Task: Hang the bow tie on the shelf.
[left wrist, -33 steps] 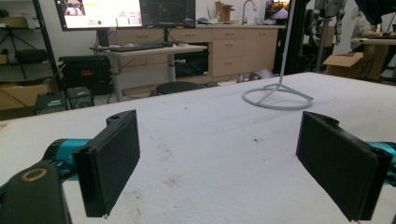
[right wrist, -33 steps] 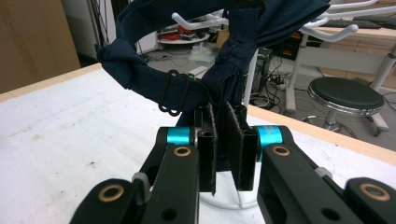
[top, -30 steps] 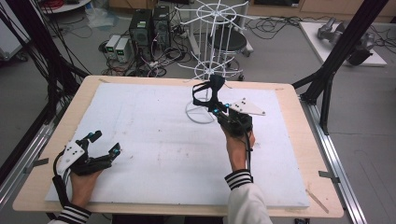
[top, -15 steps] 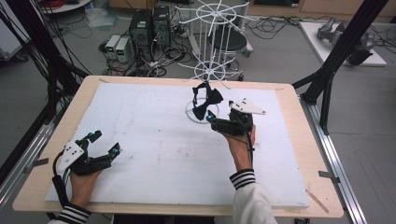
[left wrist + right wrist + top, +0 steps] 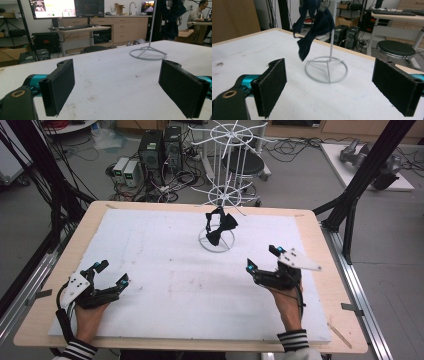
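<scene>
A dark bow-shaped cloth [image 5: 220, 226] hangs on a white wire stand [image 5: 216, 241] at the far middle of the white board; in the right gripper view the cloth [image 5: 314, 27] dangles above the stand's ring base [image 5: 326, 68]. My right gripper [image 5: 262, 258] sits near and to the right of the stand, well apart from it. Its jaws have just opened and stand wide, with nothing between its pads [image 5: 274, 87]. My left gripper [image 5: 111, 273] rests at the near left, open and empty, and looks toward the stand's base [image 5: 148, 53].
The white board [image 5: 165, 270] lies on a wooden table [image 5: 320, 235]. Black frame posts [image 5: 360, 185] rise at the right and the left. Computer boxes [image 5: 150, 150] and a stool [image 5: 250, 167] stand on the floor behind the table.
The right gripper let go of the dark cloth at the stand and drew back toward the near right. The cloth stays hanging on the stand. The left gripper has not moved.
</scene>
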`<state>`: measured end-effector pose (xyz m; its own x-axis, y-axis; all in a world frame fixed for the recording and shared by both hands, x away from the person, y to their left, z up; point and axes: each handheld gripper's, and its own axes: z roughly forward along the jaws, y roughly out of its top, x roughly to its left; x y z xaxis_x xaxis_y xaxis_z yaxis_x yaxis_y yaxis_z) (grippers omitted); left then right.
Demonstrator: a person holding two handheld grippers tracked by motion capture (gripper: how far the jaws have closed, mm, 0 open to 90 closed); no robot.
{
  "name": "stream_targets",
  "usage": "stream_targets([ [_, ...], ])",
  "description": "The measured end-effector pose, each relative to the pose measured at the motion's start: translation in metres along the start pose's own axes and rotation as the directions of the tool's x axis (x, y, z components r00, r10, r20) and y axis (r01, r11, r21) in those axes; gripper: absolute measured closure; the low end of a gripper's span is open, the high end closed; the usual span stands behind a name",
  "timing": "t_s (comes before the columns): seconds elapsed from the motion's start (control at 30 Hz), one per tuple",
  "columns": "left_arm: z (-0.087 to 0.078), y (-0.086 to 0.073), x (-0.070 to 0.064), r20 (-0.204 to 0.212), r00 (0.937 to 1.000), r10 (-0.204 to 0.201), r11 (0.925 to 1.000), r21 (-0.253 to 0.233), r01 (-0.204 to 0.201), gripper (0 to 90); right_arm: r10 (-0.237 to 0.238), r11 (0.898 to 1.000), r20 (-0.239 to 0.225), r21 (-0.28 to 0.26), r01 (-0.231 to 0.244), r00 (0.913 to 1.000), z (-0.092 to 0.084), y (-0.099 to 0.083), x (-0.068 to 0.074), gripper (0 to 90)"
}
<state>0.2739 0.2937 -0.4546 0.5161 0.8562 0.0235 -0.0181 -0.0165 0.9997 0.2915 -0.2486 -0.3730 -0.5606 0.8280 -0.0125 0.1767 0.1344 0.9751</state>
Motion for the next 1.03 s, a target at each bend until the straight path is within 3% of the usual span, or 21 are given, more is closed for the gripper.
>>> stream_targets([
  [0.07, 0.0, 0.0, 0.0, -0.001, 1.0, -0.001, 1.0, 0.003, 0.001, 13.9, 0.004, 1.0, 0.002, -0.011, -0.004, 1.0, -0.007, -0.006, -0.001, 11.5],
  [0.13, 0.0, 0.0, 0.0, -0.001, 1.0, -0.003, 1.0, 0.003, 0.003, 13.9, -0.009, 0.999, 0.009, -0.045, 0.009, 0.9999, -0.023, -0.024, -0.005, 11.6],
  [0.23, 0.0, 0.0, 0.0, -0.001, 1.0, -0.001, 1.0, 0.003, 0.001, 13.9, -0.015, 0.998, 0.023, -0.067, 0.017, 0.9996, -0.029, -0.035, -0.007, 11.5],
  [0.3, 0.0, 0.0, 0.0, 0.001, 1.0, 0.002, 1.0, 0.0, -0.002, 13.9, -0.002, 0.993, 0.047, -0.121, 0.008, 0.9989, -0.037, -0.051, -0.011, 11.5],
  [0.43, -0.001, 0.0, -0.001, -0.001, 1.0, 0.005, 1.0, -0.008, -0.005, 13.9, 0.019, 0.989, 0.067, -0.146, -0.009, 0.9976, -0.039, -0.066, -0.013, 11.5],
  [0.53, -0.001, 0.0, -0.001, -0.001, 1.0, 0.006, 1.0, -0.007, -0.006, 13.9, 0.067, 0.98, 0.069, -0.191, -0.052, 0.9954, -0.038, -0.082, -0.013, 11.5],
  [0.67, -0.001, 0.0, -0.001, -0.002, 1.0, 0.009, 0.9999, -0.008, -0.009, 13.8, 0.093, 0.976, 0.072, -0.204, -0.076, 0.9931, -0.034, -0.09, -0.012, 11.5],
  [0.83, -0.001, 0.0, -0.001, -0.003, 1.0, 0.007, 0.9999, -0.007, -0.007, 13.9, 0.054, 0.978, 0.079, -0.204, -0.037, 0.9954, -0.033, -0.091, -0.009, 11.5],
  [1.03, -0.001, 0.0, -0.001, -0.003, 1.0, 0.004, 1.0, -0.007, -0.004, 13.9, 0.049, 0.979, 0.078, -0.199, -0.032, 0.9958, -0.033, -0.091, -0.009, 11.5],
])
